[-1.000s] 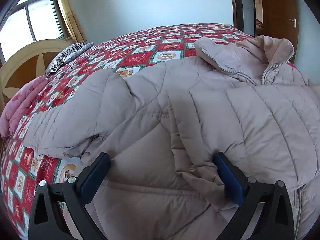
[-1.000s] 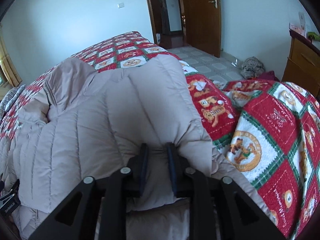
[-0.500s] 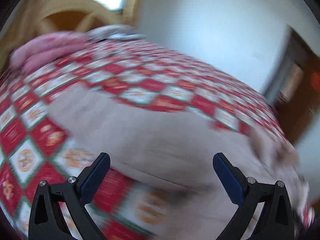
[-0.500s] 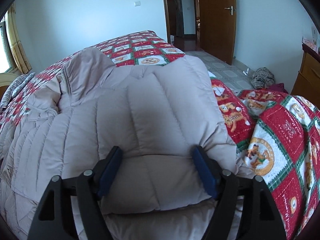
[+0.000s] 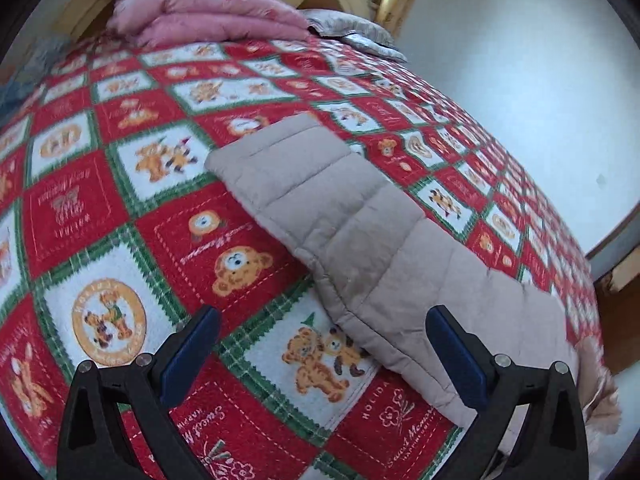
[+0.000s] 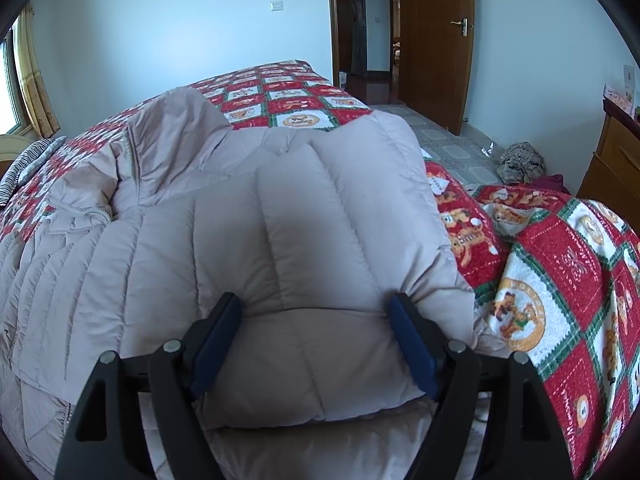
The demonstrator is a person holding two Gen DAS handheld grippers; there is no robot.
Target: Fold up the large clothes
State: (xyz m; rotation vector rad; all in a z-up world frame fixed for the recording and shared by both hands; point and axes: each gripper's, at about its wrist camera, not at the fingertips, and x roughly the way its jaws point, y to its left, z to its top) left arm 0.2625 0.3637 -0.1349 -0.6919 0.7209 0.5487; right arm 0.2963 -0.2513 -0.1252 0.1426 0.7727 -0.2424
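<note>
Right wrist view first: the right gripper (image 6: 316,336) has its blue pads either side of a folded-over panel of the beige down jacket (image 6: 248,240), jaws opening, the padded fabric lying between them but not squeezed. Past that, the jacket spreads leftward over the bed, its zipped collar (image 6: 86,212) rumpled at the far left, with the red teddy-bear quilt (image 6: 560,280) showing beyond and to the right. Further off, a wooden door (image 6: 434,40) stands ajar. Over on the left wrist view, the left gripper (image 5: 320,354) hovers spread wide and empty above the quilt, a jacket sleeve (image 5: 344,224) running away between its fingers, and pink folded bedding (image 5: 208,16) at the headboard.
</note>
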